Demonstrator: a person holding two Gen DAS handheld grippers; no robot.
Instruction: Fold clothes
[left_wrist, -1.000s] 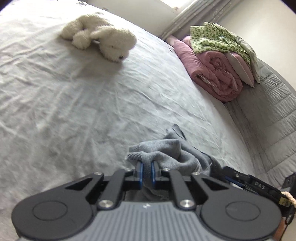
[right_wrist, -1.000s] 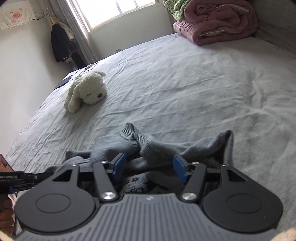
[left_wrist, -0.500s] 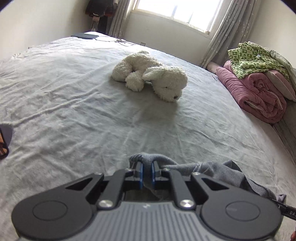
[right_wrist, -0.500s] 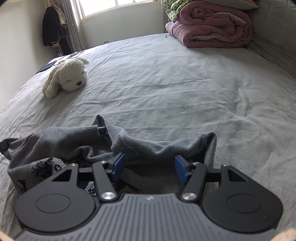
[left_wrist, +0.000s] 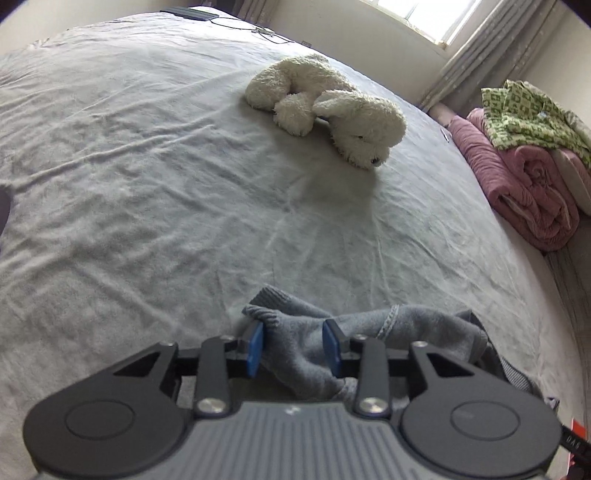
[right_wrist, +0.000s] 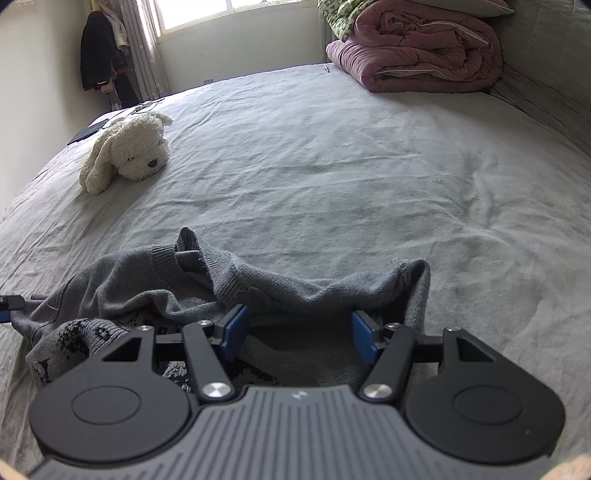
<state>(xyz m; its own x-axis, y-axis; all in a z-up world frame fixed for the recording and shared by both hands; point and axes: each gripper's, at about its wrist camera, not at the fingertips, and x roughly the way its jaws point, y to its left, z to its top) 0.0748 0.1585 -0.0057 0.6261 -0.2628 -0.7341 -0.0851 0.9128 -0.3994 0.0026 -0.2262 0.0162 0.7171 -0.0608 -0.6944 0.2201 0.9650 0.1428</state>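
Landmark: grey sweater (right_wrist: 177, 291), crumpled on the bed (right_wrist: 332, 177), at its near edge.
Sweater detail: knit, ribbed cuff (right_wrist: 188, 247) sticks up at its far side; dark pattern shows on its near-left part, just beside the right hand-held gripper.
Left hand-held gripper (left_wrist: 293, 347): over the sweater's left end; jaws have just been opening, now partly apart. A fold of grey knit sits btwn the blue pads (left_wrist: 255, 349); the left pad looks clear of it, right pad's contact can't be told.
Right hand-held gripper (right_wrist: 297, 334): over the sweater's right half, jaws wide apart, not gripping. Cloth lies below and btwn the pads (right_wrist: 232, 332), no pinch. Raised sweater edge just beyond the fingertips.
Plush dog (right_wrist: 129, 155): white, lying on the sheet well beyond the sweater, far-left in right wrist view.
Pink quilt (right_wrist: 421, 55): rolled, well apart from the sweater at the bed's far right, by the grey headboard (right_wrist: 546, 74).
Green-print cloth (left_wrist: 528, 114): on top of the quilt.
Dark clothes (right_wrist: 99, 51): hanging by the curtain, far beyond the sweater, left of the window (right_wrist: 229, 11).
Bed sheet: pale grey, wrinkled all round the sweater.
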